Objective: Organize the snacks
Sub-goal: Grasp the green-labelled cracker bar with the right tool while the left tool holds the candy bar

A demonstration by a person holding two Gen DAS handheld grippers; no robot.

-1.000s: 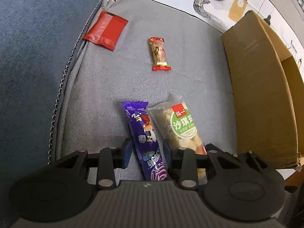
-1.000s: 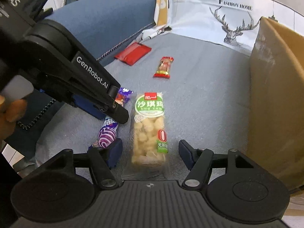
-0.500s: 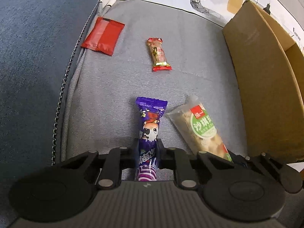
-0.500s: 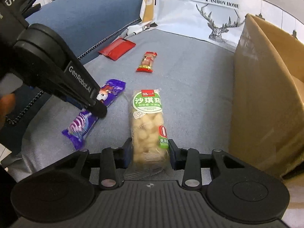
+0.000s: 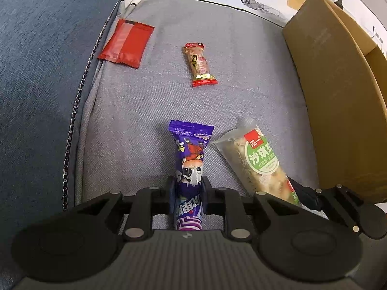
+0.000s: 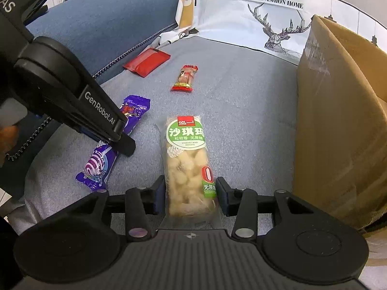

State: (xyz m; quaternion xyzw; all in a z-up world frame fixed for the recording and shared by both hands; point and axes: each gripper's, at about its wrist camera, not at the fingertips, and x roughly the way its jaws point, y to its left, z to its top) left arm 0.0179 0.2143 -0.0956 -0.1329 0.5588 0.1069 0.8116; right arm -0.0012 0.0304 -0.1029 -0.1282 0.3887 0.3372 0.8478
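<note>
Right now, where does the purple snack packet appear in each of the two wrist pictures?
Left wrist view: the purple snack packet is at bottom centre, between the left gripper fingers.
Right wrist view: the same packet lies at left, partly behind the left gripper.
Shared landmark: the small red-ended snack bar, beyond the packet in both.

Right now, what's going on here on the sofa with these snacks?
A person is sorting snacks with two hand-held tongs. The left tongs grip the purple bar, the right tongs the green-label pack; both jaws are easing open slightly. A red packet and a small red bar lie untouched on the cushion, beside a cardboard box.
</note>
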